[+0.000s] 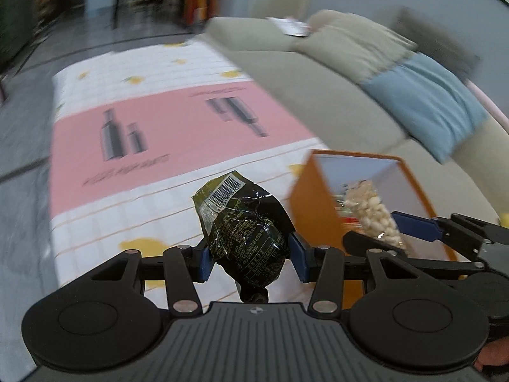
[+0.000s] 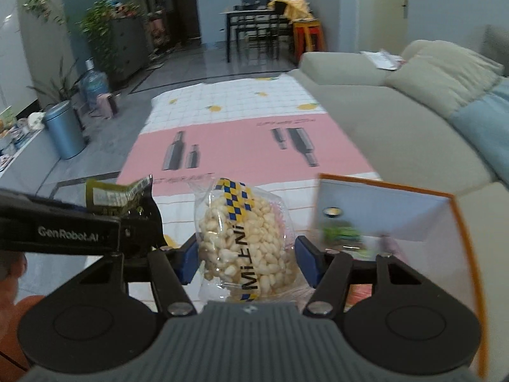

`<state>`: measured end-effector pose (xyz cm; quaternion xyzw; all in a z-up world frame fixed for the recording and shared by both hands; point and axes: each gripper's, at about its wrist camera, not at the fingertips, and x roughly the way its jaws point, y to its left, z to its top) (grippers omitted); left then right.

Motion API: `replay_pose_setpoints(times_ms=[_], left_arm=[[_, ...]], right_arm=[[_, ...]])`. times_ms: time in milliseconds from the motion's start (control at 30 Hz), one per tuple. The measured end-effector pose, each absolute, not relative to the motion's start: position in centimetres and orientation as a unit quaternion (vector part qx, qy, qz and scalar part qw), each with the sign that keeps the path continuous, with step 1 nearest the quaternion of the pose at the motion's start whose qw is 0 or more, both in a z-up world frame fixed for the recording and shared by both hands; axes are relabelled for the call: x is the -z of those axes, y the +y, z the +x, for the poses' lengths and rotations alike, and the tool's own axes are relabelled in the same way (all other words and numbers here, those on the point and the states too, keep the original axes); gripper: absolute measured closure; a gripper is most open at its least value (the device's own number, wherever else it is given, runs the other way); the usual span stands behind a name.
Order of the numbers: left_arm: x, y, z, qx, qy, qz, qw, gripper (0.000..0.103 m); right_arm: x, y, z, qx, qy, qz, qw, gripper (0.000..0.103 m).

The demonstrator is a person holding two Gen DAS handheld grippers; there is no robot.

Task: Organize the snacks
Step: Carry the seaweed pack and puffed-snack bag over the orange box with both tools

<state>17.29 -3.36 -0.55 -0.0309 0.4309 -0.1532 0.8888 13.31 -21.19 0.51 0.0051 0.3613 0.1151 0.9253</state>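
- The left gripper [image 1: 253,256], black with blue pads, is sitting nearest the lens and is clamping a dark green crinkled foil snack packet [image 1: 245,222] at about half its spread, the packet's long axis standing up out of the fingers.
- The right gripper [image 2: 246,262] is gripping a clear plastic bag of pale puffed snacks with a blue-and-yellow label [image 2: 246,238], upright too; its jaws are standing fairly wide around the bag's bulk.
- Both packets are hanging in the air above the table, not resting on it.
- The orange-sided open box with a pale inside [image 2: 391,219] is lying just right of the puffed bag, so the right hand is nearer it; the left packet is sitting farther off, beyond the right gripper.
- Below, a white checked tablecloth with lemons and a pink printed band [image 2: 241,140] is covering the table; a beige sofa [image 2: 391,121] is running along its right, with a tiled floor and a dining set beyond.
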Motion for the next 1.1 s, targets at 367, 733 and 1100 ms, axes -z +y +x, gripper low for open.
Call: replay_pose_setpoints(times_ms=[367, 733, 1100], left_arm=[[-0.5, -13.7, 18.8, 0.255, 0.413, 0.054, 0.873, 0.048], [1.1, -18.8, 21.5, 0.278, 0.429, 0.11, 0.852, 0.048], [2.8, -20.4, 24.7, 0.266, 0.444, 0.138, 0.844, 0.048]], right_arm=[[0.6, -29.9, 12.8, -0.023, 0.38, 0.001, 0.925, 0.043], [3.0, -33.8, 16.5, -0.003, 0.408, -0.019, 0.913, 0.044], [5.5, -34.3, 20.6, -0.013, 0.427, -0.037, 0.904, 0.045]])
